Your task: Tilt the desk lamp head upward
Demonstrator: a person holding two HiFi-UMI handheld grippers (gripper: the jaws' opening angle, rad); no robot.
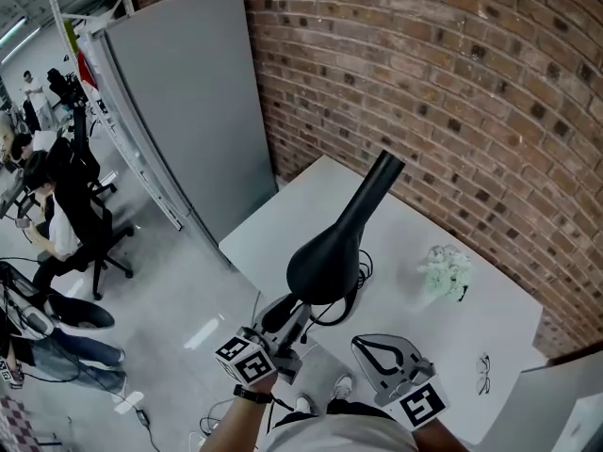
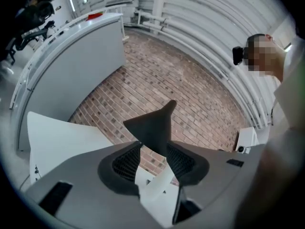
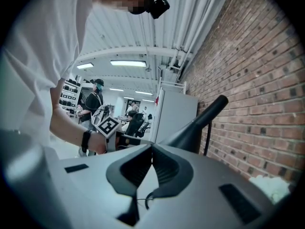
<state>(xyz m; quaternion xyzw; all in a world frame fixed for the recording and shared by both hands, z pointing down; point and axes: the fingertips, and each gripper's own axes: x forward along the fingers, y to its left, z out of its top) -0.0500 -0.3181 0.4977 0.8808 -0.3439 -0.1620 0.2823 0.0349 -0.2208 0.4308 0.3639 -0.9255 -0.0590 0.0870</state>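
Note:
The black desk lamp head (image 1: 325,257) hangs over the white table (image 1: 283,215), and its narrow neck slants up toward the brick wall. My left gripper (image 1: 283,314) sits at the head's near lower edge. In the left gripper view the lamp head (image 2: 155,128) stands between the pads of my left gripper (image 2: 153,149), whose jaws are spread open around it. My right gripper (image 1: 367,345) hovers to the right of the lamp, apart from it, with its jaws shut and empty. In the right gripper view the lamp (image 3: 190,130) lies beyond the tips of the right gripper (image 3: 152,148).
A brick wall (image 1: 452,83) runs behind the table and a grey partition (image 1: 188,102) stands at its left. On the table are a pale green crumpled thing (image 1: 446,271), a pair of glasses (image 1: 483,373) and a black cable (image 1: 363,273). People sit on office chairs (image 1: 85,224) at far left.

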